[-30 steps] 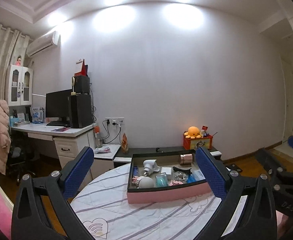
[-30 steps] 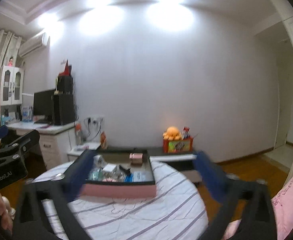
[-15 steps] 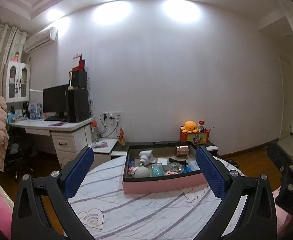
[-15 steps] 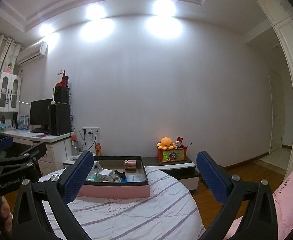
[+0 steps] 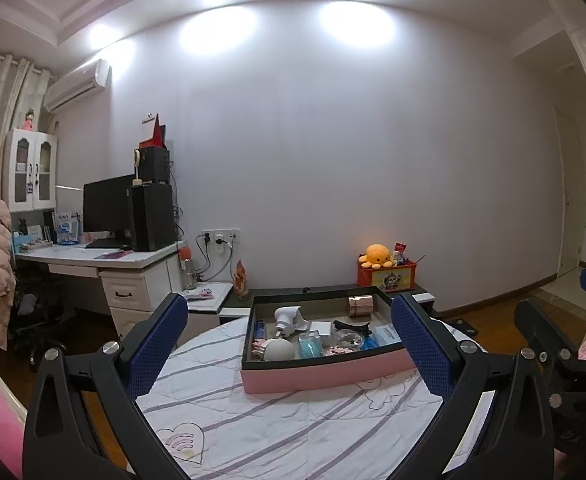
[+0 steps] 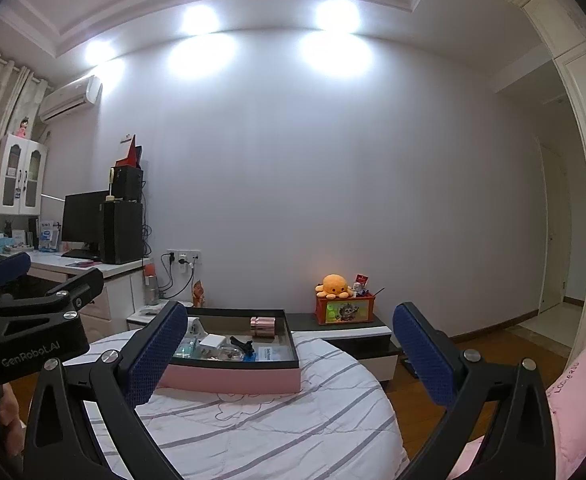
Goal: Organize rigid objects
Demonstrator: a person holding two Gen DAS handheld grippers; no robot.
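Note:
A pink tray [image 5: 325, 376] with a dark inside stands on a round table with a striped white cloth [image 5: 293, 428]. It holds several small items: a white plug-like device [image 5: 287, 318], a rose-gold cylinder [image 5: 361, 306], a black hair clip [image 5: 351, 326], a grey-white ball [image 5: 279, 350] and a teal box [image 5: 310, 344]. My left gripper [image 5: 289, 344] is open and empty, held above the table in front of the tray. My right gripper [image 6: 289, 348] is open and empty, to the right; the tray [image 6: 233, 380] lies ahead of its left finger.
A white desk [image 5: 93, 260] with a monitor and a black tower stands at the left. A low dark cabinet [image 6: 345, 328] behind the table carries an orange plush octopus [image 6: 333, 285] on a red box. A pink cushion [image 6: 577, 396] lies at the right.
Both grippers have pulled back and risen a little, so the tray looks smaller and farther. The right view was blurred a second ago and is steady now. The jaws stay open.

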